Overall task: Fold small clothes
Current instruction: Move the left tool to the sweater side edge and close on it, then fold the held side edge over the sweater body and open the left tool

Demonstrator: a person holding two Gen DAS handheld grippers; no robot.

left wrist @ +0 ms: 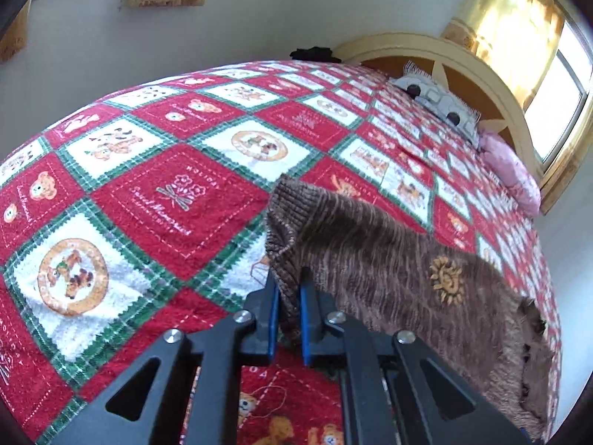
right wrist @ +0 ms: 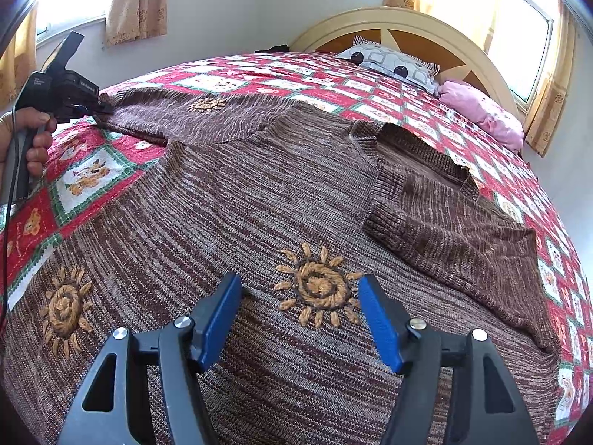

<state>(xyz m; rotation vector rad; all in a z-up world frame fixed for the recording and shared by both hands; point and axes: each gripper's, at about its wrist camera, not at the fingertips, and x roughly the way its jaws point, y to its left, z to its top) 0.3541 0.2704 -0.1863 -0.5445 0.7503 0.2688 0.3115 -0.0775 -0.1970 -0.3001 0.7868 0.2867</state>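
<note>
A brown knitted sweater (right wrist: 241,200) with embroidered tan suns lies spread on the bed, one sleeve stretched to the far left and the other sleeve (right wrist: 456,230) folded over at the right. My left gripper (left wrist: 288,289) is shut on the ribbed cuff of the left sleeve (left wrist: 389,259), and the cuff stands up between its blue pads. In the right wrist view that same left gripper (right wrist: 94,107) shows at the far left, held by a hand. My right gripper (right wrist: 300,296) hangs open just above the sweater's body, its blue fingers either side of a sun motif.
A red, white and green patchwork quilt (left wrist: 148,193) covers the bed. A patterned pillow (right wrist: 393,61) and a pink bundle (right wrist: 481,111) lie by the curved headboard (right wrist: 389,18). Curtained windows flank the bed, and a wall runs along its far side.
</note>
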